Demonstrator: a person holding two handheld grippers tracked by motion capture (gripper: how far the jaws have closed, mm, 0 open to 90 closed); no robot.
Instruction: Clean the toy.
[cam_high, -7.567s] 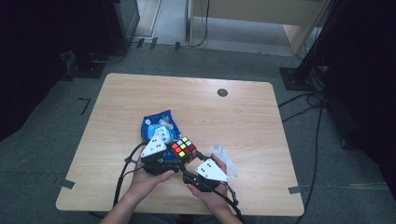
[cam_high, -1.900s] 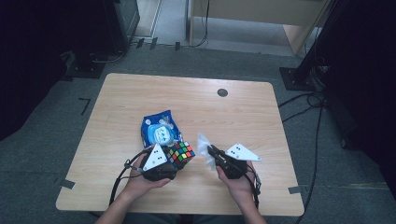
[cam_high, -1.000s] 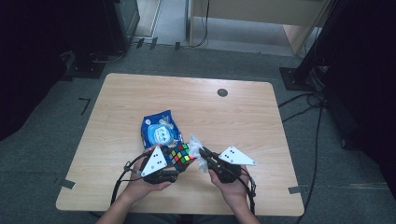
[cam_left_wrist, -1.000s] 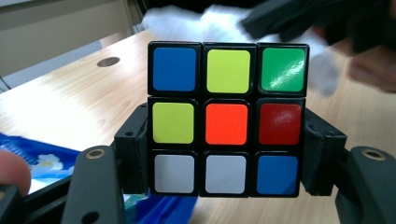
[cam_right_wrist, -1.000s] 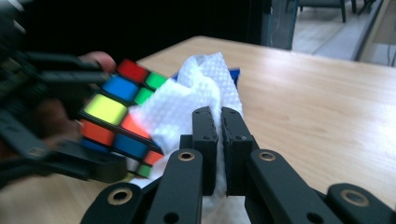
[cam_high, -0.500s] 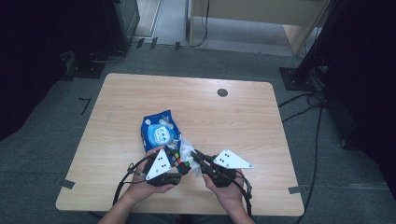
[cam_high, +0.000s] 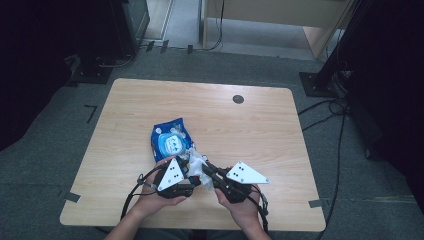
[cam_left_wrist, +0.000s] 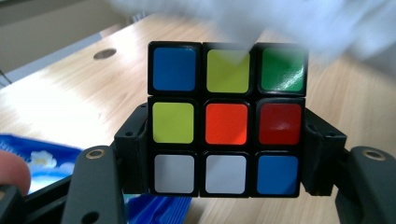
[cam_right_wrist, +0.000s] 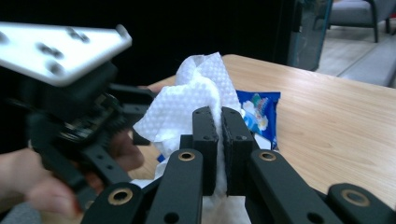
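A plastic puzzle cube (cam_left_wrist: 226, 119) with a black frame and glossy coloured squares is pinched by its two side faces between the black jaws of the left gripper (cam_left_wrist: 226, 149). On the face turned to the left gripper view, blue, yellow-green and green squares are seen in the top row, yellow-green, orange and red in the middle row, and white, white and blue in the bottom row. In the high view the left gripper (cam_high: 186, 181) is found near the near edge of the wooden table (cam_high: 260, 130), left of centre.

A crumpled white wipe (cam_right_wrist: 187, 112) with a fine dotted, embossed texture is clamped between the pressed-together jaws of the right gripper (cam_right_wrist: 220, 140). In the high view the wipe (cam_high: 197, 165) is held against the cube from the right, between the two grippers, and the right gripper (cam_high: 212, 175) is angled toward the left one. A blurred white mass is seen above the cube in the left gripper view.

Just beyond the grippers, a soft blue wipes packet (cam_high: 170, 140) with a round light lid is lying flat on the table; its printing cannot be read. A small round dark grommet (cam_high: 238, 99) is set into the far part of the pale wood-grain tabletop.
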